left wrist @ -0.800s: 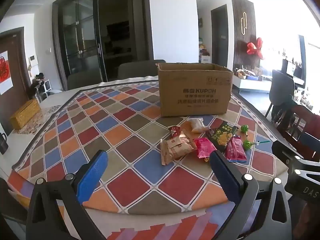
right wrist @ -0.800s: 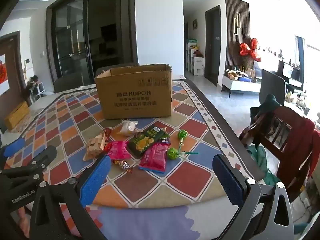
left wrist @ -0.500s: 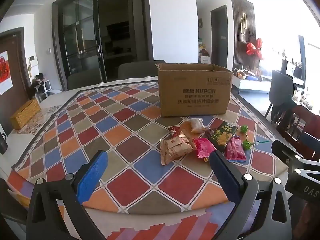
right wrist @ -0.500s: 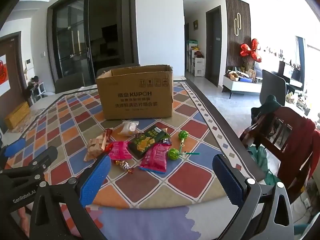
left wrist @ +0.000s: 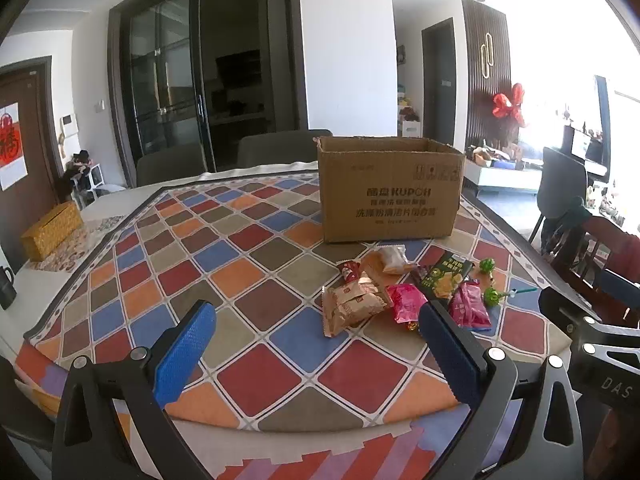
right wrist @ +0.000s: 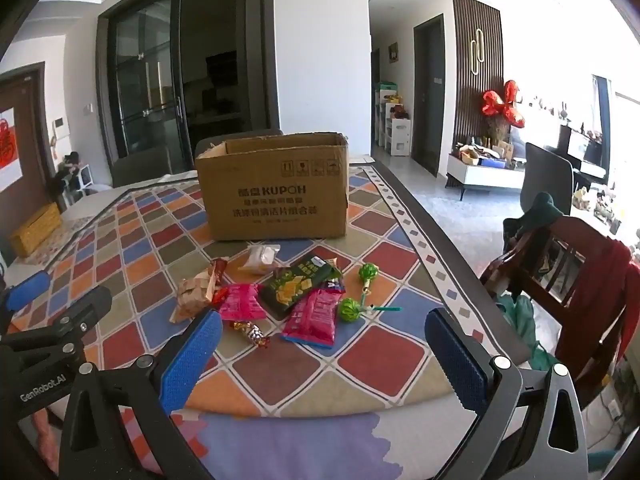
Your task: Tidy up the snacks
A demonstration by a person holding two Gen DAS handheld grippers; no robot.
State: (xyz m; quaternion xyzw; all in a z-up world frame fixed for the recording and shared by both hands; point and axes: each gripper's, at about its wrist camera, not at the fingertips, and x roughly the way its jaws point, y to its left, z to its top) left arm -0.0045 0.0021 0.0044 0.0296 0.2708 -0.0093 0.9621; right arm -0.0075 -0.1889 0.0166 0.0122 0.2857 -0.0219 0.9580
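Snacks (right wrist: pixel 280 296) lay in a loose pile on the surface (right wrist: pixel 372 356), just short of the box (right wrist: pixel 274 190). From the right tool (right wrist: pixel 322 354) the pile sat dead ahead, slightly left of centre; the nearest pink pack (right wrist: pixel 314 318) ran lengthwise away from it. From the left tool (left wrist: pixel 318 350) the same snacks (left wrist: pixel 400 288) lay ahead and off to the right. Both tools spread wide, nothing held. Right looked nearer, so likely first pick.
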